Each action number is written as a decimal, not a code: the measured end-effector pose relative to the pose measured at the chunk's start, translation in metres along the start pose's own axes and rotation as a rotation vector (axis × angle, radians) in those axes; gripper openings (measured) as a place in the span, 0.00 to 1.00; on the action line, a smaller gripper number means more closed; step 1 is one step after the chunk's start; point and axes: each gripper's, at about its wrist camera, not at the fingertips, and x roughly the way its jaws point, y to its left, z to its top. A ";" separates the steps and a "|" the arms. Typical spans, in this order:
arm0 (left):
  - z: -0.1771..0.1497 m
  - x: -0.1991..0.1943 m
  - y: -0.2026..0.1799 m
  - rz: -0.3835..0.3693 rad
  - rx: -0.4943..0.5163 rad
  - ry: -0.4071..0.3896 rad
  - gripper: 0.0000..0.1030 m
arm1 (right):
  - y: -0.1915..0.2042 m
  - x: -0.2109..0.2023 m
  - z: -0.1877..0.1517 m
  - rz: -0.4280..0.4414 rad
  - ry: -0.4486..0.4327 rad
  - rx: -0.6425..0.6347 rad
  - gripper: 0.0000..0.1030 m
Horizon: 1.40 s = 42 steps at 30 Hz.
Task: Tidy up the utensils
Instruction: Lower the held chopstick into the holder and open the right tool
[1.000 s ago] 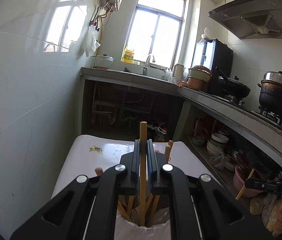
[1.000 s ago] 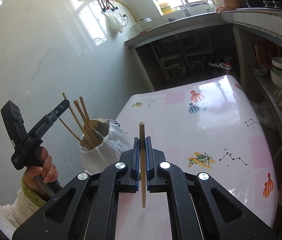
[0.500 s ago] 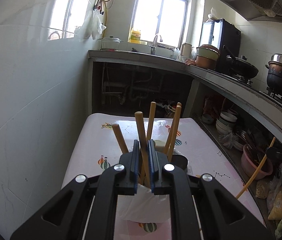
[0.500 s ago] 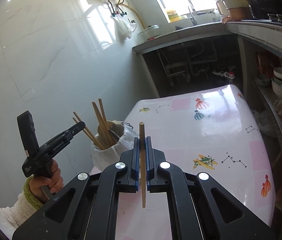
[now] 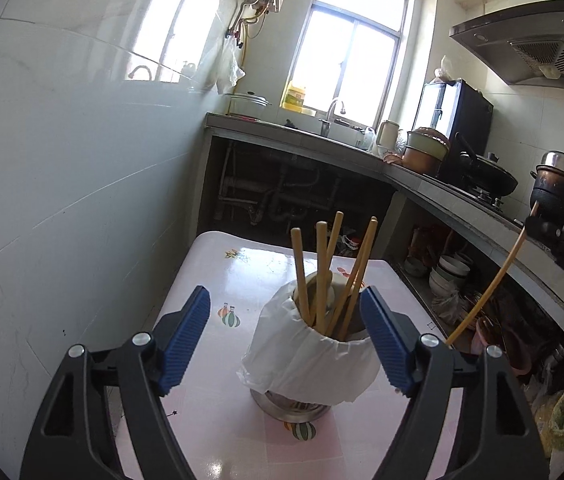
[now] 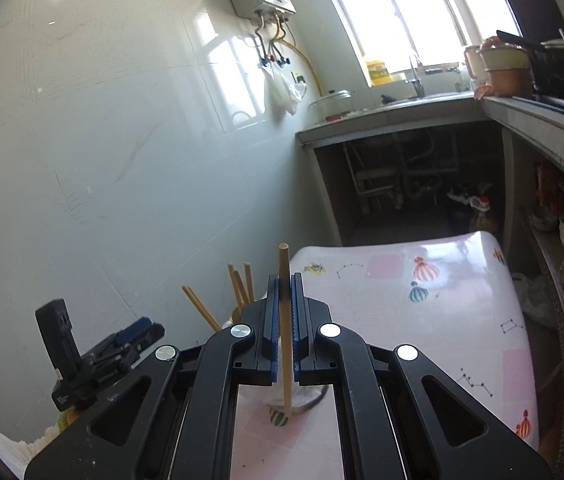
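A metal holder lined with a white plastic bag (image 5: 314, 360) stands on the table, and several wooden chopsticks (image 5: 322, 264) lean upright in it. My left gripper (image 5: 284, 300) is just in front of the holder with its jaws opening. The blue pads (image 5: 186, 332) stand wide on either side of the holder's top and touch nothing. My right gripper (image 6: 284, 292) is shut on a single chopstick (image 6: 285, 320) held upright above the table. In the left wrist view that chopstick (image 5: 490, 276) slants at the far right. The holder is mostly hidden in the right wrist view, where only the chopstick tops (image 6: 240, 284) show.
The table (image 6: 422, 304) has a pink and white patterned cover. A white tiled wall (image 5: 62, 200) runs close along its left side. A counter (image 5: 442, 196) with sink, pots and stove lies behind and to the right, with bowls (image 5: 448, 276) on a low shelf.
The left gripper let go of its chopstick, which now stands in the holder, then opened wide and drew back. The right gripper rose with its chopstick.
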 end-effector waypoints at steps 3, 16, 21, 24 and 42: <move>-0.012 -0.005 0.007 0.040 -0.004 0.024 0.77 | 0.009 0.003 0.020 0.027 -0.050 -0.031 0.03; -0.071 0.008 0.014 0.101 0.004 0.184 0.79 | 0.018 0.074 0.027 0.073 -0.021 -0.082 0.03; -0.071 0.013 0.007 0.108 0.044 0.182 0.81 | 0.014 0.100 0.005 0.048 0.054 -0.101 0.03; -0.068 0.016 0.004 0.108 0.052 0.177 0.82 | 0.014 0.109 -0.009 0.047 0.100 -0.117 0.03; -0.057 0.022 0.004 0.127 -0.025 0.191 0.88 | 0.022 0.123 -0.045 0.042 0.189 -0.148 0.06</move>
